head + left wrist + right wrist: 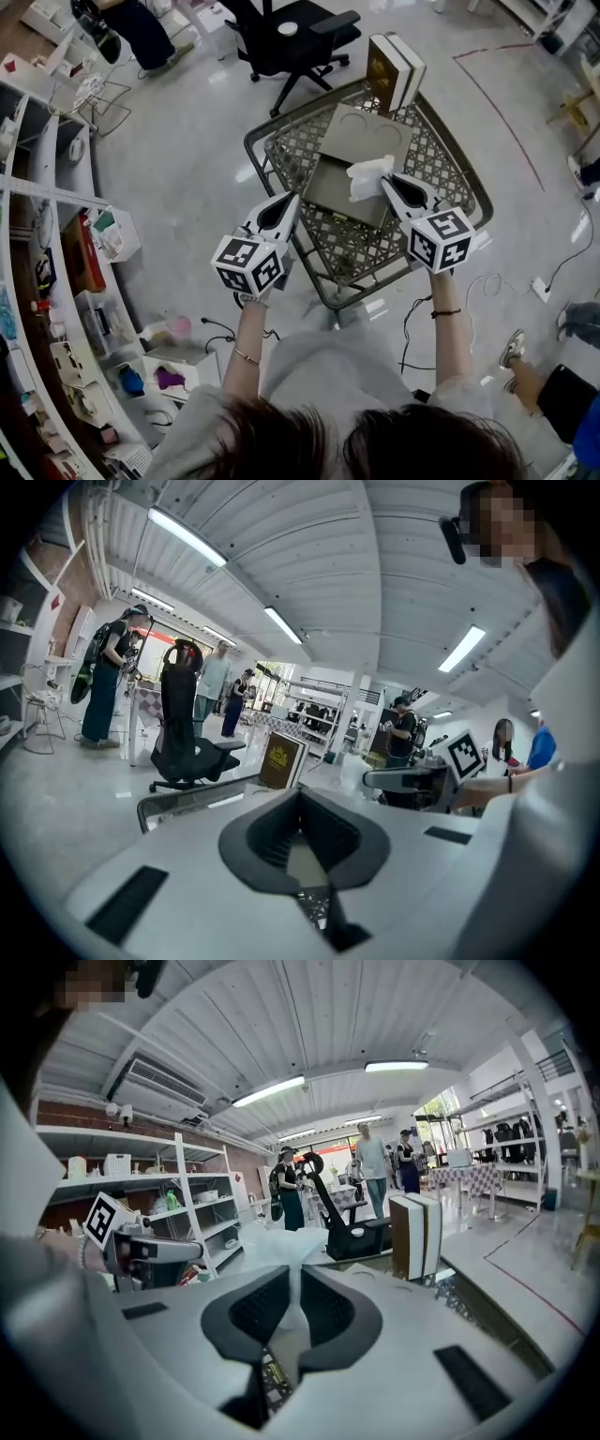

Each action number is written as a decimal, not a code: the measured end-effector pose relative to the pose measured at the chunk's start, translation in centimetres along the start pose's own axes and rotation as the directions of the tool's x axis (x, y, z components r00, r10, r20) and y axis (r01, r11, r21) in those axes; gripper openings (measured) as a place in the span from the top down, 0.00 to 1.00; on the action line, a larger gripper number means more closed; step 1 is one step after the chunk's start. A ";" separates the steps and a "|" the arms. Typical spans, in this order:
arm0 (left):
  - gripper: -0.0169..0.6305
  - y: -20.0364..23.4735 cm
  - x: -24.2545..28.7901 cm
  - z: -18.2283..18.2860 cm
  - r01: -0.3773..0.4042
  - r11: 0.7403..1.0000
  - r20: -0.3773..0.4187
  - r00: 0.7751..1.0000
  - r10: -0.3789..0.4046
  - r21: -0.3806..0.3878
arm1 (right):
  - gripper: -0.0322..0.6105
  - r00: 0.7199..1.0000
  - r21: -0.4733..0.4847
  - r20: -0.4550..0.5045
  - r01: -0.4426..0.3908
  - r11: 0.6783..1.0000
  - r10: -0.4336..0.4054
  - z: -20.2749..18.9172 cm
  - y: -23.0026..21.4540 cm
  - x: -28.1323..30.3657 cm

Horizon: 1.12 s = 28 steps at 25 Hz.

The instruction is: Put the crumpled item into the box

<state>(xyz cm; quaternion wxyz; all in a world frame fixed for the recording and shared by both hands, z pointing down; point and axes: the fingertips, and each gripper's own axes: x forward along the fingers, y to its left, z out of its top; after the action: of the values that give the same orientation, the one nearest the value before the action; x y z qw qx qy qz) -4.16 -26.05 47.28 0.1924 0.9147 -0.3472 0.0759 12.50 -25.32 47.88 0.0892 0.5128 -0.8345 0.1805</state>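
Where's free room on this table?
Free: bare mesh table right of the open box, and the near strip between box and rim. Crowded: far edge by the upright book, and over the box, where the right gripper holds crumpled paper.

This is a big shared lab or workshop hall, not a home. A glossy pale grey floor (187, 159) runs under a ribbed white ceiling with long strip lights (187, 536) and a wall-mounted air-conditioning unit (164, 1082). Open white metal shelving (141, 1194) is crowded with small boxes and bottles. A black swivel office chair (281, 37) stands in the open, a red taped line (497, 103) marks the floor, a loose white cable (539, 286) trails across it, and several standing people (108, 682) wear backpacks.
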 end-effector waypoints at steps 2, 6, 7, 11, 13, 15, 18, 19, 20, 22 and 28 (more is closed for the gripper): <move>0.95 0.8 0.8 -1.2 0.001 1.000 -0.024 1.000 -0.001 -0.009 | 0.86 1.000 0.044 -0.012 -0.007 0.999 0.008 -1.1 -0.4 1.0; 0.95 1.8 1.9 -3.1 0.004 0.999 -0.063 0.998 -0.006 -0.037 | 0.86 0.998 0.094 -0.047 -0.033 0.995 0.037 -3.4 -0.7 2.9; 0.95 2.0 2.1 -3.4 0.006 0.999 -0.069 0.998 -0.009 -0.044 | 0.86 0.997 0.100 -0.057 -0.039 0.994 0.045 -3.9 -0.8 3.4; 0.95 2.5 3.2 -4.7 0.020 0.998 -0.097 0.995 -0.025 -0.056 | 0.86 0.994 0.125 -0.097 -0.042 0.991 0.054 -5.7 -1.1 5.1; 0.95 2.8 3.6 -5.4 0.027 0.998 -0.113 0.993 -0.034 -0.064 | 0.86 0.992 0.144 -0.115 -0.038 0.989 0.055 -6.6 -1.2 5.9; 0.95 3.0 3.9 -6.1 0.035 0.997 -0.129 0.991 -0.044 -0.074 | 0.86 0.990 0.171 -0.131 -0.031 0.985 0.054 -7.5 -1.4 6.5; 0.95 3.2 4.3 -7.2 0.042 0.995 -0.153 0.987 -0.055 -0.085 | 0.86 0.987 0.217 -0.156 -0.008 0.976 0.043 -8.8 -1.9 7.3; 0.95 3.3 4.4 -7.6 0.044 0.995 -0.160 0.985 -0.058 -0.087 | 0.86 0.986 0.235 -0.161 0.000 0.972 0.039 -9.2 -2.1 7.6; 0.95 3.4 4.5 -7.9 0.046 0.995 -0.167 0.984 -0.061 -0.090 | 0.86 0.986 0.255 -0.164 0.007 0.967 0.036 -9.5 -2.3 7.9; 0.95 3.7 4.8 -8.7 0.050 0.994 -0.182 0.981 -0.066 -0.095 | 0.86 0.984 0.296 -0.174 0.021 0.955 0.032 -10.2 -2.6 8.4; 0.95 4.5 6.0 -10.3 0.060 0.992 -0.210 0.974 -0.083 -0.113 | 0.86 0.962 0.349 -0.272 0.094 0.932 0.005 -13.2 -3.6 10.0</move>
<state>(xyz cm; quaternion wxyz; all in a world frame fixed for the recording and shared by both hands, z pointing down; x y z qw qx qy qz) -2.73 -28.56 59.69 0.2798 0.9015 -0.2947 0.1487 10.65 -29.81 64.14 0.1104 0.5101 -0.7558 0.3955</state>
